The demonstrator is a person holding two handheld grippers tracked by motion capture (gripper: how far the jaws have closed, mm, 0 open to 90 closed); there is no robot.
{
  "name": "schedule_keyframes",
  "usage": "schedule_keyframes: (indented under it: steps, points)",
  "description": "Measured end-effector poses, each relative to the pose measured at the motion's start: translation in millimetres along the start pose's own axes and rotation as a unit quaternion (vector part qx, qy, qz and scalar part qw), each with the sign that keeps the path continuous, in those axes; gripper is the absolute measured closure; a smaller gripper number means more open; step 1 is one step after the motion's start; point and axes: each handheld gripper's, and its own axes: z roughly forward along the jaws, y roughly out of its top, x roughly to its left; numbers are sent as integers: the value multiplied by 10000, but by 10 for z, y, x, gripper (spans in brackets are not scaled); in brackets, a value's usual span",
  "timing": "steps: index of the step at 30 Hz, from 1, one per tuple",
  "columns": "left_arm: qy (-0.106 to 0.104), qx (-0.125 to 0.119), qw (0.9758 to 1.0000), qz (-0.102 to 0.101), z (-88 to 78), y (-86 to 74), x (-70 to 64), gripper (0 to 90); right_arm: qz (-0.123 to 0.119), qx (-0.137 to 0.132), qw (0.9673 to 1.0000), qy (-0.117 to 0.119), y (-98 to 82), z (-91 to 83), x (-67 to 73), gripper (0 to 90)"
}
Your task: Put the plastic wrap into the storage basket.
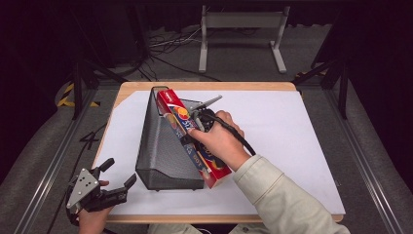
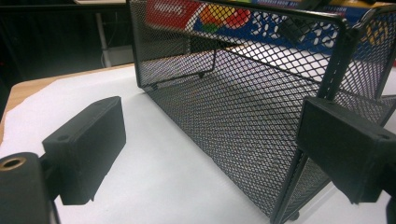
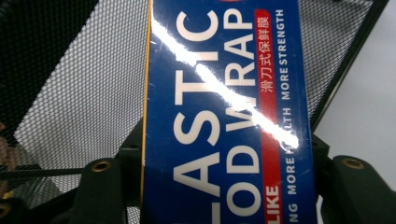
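Right gripper (image 1: 198, 122) is clamping the plastic wrap box (image 1: 192, 137) across its width, box leaning on the mesh basket's (image 1: 163, 146) right rim. Left gripper (image 1: 118, 177) is idling agape, near-left worktop (image 1: 292, 126). Box looks light, stiff, glossy; mid-length hold seems wisest.

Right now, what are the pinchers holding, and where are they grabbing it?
The right gripper clamps the plastic wrap box across its long sides, partway along it. The left gripper is open, holding nothing.

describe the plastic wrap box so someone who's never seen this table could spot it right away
On the white sheet covering the table stands a black mesh basket. Along its right side lies a long, narrow plastic wrap box, clamped in the right gripper. It is the one brightly printed thing there: red and blue, with white lettering.
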Motion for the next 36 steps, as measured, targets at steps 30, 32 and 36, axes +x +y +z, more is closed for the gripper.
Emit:
schedule_keyframes:
  steps: [30,32,36]
  points:
    - [-66,50,10000,6,22,-9,8,92,230,922,9935,-625,124,415,148,379]
    - [-64,54,10000,0,23,-9,7,92,213,952,9932,-637,126,425,142,377]
    - [-63,62,10000,-5,24,-9,10,94,178,990,9926,-676,131,437,150,363]
